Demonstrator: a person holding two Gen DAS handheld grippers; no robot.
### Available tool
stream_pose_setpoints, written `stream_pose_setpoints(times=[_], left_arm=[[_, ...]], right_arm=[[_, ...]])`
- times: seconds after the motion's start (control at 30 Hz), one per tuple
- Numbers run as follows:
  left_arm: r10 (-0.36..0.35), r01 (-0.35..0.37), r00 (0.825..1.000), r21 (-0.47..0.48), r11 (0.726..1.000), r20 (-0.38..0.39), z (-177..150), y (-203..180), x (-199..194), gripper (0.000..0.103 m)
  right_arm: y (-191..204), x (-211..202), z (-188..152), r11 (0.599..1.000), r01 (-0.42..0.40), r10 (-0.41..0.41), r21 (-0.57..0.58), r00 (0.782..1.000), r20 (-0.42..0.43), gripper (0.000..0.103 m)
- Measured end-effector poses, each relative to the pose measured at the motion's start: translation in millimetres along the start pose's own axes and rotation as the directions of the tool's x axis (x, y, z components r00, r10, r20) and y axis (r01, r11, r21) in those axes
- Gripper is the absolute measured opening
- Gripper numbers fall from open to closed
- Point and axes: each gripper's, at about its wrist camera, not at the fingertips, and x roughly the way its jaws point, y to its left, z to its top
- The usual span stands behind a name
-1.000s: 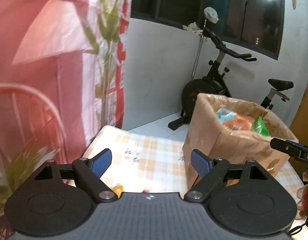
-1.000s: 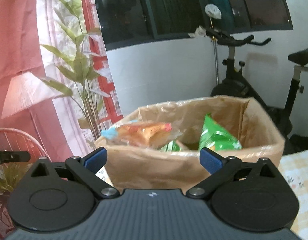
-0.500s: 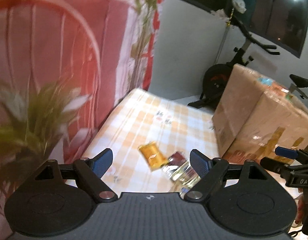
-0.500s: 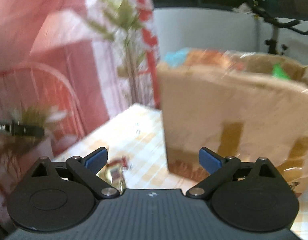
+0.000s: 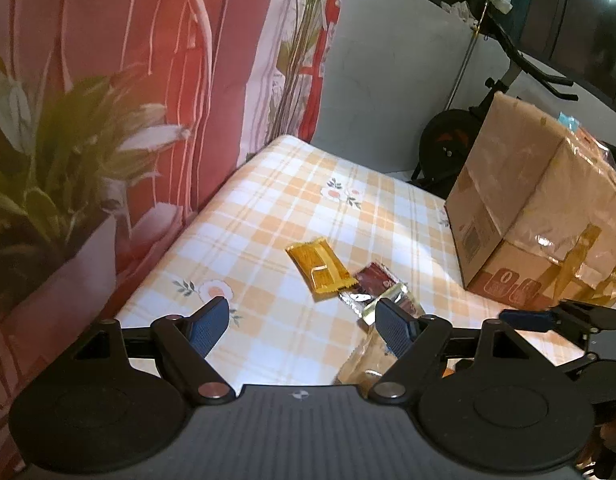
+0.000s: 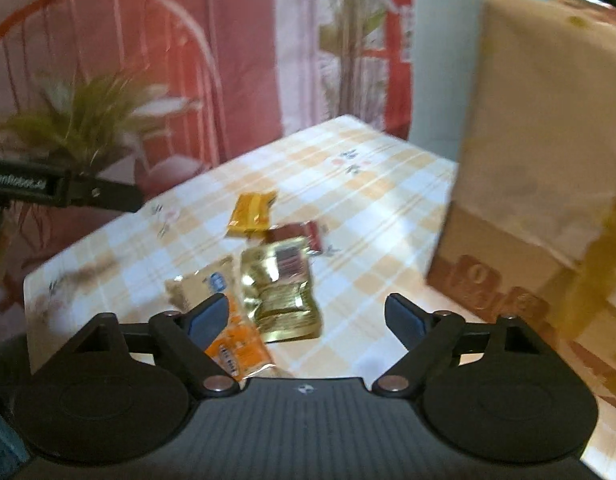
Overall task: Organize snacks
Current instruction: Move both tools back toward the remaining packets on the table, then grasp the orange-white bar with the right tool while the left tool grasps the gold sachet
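Observation:
Several snack packets lie on the checked tablecloth (image 5: 267, 216): a yellow packet (image 5: 319, 266), a dark red packet (image 5: 375, 280), a gold foil packet (image 6: 283, 292) and a beige-and-orange packet (image 6: 223, 320). The cardboard box (image 5: 536, 216) stands at the right with snacks in it. My left gripper (image 5: 301, 326) is open and empty above the table's near edge. My right gripper (image 6: 308, 318) is open and empty, just above the gold packet. The right view is blurred.
A potted plant (image 5: 39, 168) stands left of the table against a red and pink curtain (image 5: 147, 60). An exercise bike (image 5: 488, 120) stands behind the box. The right gripper's finger (image 5: 548, 316) shows at the right of the left wrist view.
Both grippers have tipped down from the top of the box to the table. The loose packets have come into view. Both stay open.

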Motion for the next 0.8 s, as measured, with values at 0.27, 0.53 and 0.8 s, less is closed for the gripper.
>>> stream_pose_setpoints(times=[0.27,0.53,0.8], left_arm=[[-0.003,0.002,1.000,-0.003,1.000,-0.028,-7,-4,7,0.082],[0.010,-0.010,0.998,-0.002,1.000,-0.054,-9,-7,10,0.082],[0.008,-0.008,0.998,-0.001,1.000,-0.068,-9,-8,9,0.078]], right_arm=[[17,22,-6,0.991,-0.109,0.101,-0.082,0.991,-0.086,0.072],[25,40,-7,0.981,-0.168,0.152,-0.097,0.977,-0.153,0.055],[25,23,-11,0.978,-0.202,0.196,-0.056,0.976,-0.101,0.041]])
